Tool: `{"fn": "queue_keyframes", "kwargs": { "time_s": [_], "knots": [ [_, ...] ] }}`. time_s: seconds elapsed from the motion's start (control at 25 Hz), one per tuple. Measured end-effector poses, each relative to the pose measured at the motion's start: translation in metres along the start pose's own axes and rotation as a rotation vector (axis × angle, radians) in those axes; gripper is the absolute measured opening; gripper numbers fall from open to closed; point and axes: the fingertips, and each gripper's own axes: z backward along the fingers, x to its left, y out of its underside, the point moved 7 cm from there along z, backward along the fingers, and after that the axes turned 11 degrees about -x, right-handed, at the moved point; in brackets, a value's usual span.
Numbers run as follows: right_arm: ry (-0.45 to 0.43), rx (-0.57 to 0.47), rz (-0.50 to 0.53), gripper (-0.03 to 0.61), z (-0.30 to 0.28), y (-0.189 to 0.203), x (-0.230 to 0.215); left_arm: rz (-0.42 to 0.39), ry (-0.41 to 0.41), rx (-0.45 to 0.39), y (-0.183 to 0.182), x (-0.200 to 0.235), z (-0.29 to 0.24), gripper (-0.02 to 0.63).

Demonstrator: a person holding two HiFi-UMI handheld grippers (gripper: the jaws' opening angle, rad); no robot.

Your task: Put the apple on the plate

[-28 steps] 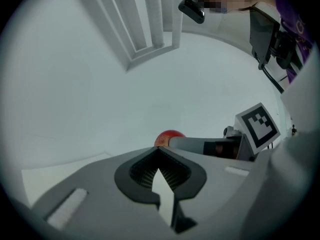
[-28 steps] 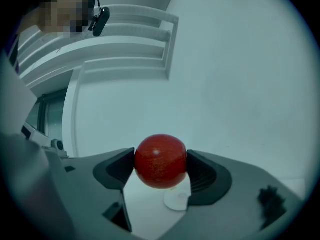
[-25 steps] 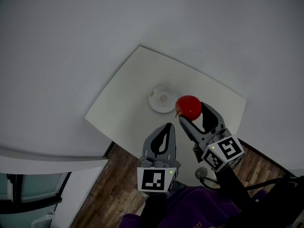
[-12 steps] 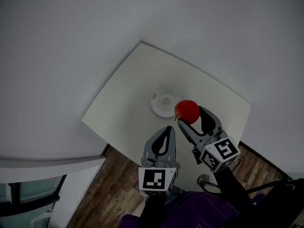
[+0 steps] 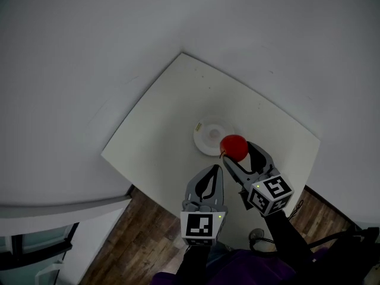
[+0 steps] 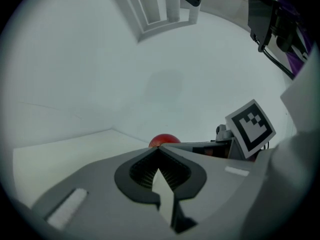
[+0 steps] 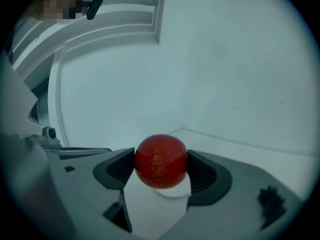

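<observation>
Two grippers | right gripper (image 5: pixel 237 152): fingers clamped on apple (image 7: pixel 161 160), which hides part of plate (image 5: pixel 208 136) | left gripper (image 5: pixel 214 170): fingers together

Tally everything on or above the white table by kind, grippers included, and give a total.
round red apple: 1
small round white plate: 1
grey grippers: 2, the left gripper and the right gripper
Total: 4
</observation>
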Motion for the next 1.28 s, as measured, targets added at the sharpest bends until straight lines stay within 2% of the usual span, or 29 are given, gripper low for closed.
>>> {"fn": "queue_keyframes", "kwargs": {
  "time_s": [0.12, 0.28, 0.56, 1.28],
  "knots": [
    [0.002, 0.025, -0.003, 0.327, -0.008, 0.009, -0.004, -0.029, 0.001, 0.012, 0.011, 0.008, -0.004, 0.008],
    [0.000, 0.046, 0.005, 0.327, -0.017, 0.017, -0.007, -0.001, -0.016, 0.033, 0.023, 0.018, -0.007, 0.008],
    [-0.004, 0.088, 0.019, 0.327, -0.030, 0.032, -0.012, -0.003, -0.003, 0.068, 0.043, 0.024, -0.014, 0.008],
    [-0.007, 0.207, 0.094, 0.327, -0.063, 0.066, -0.019, 0.043, 0.006, 0.107, 0.064, 0.023, -0.010, 0.008]
  ]
}}
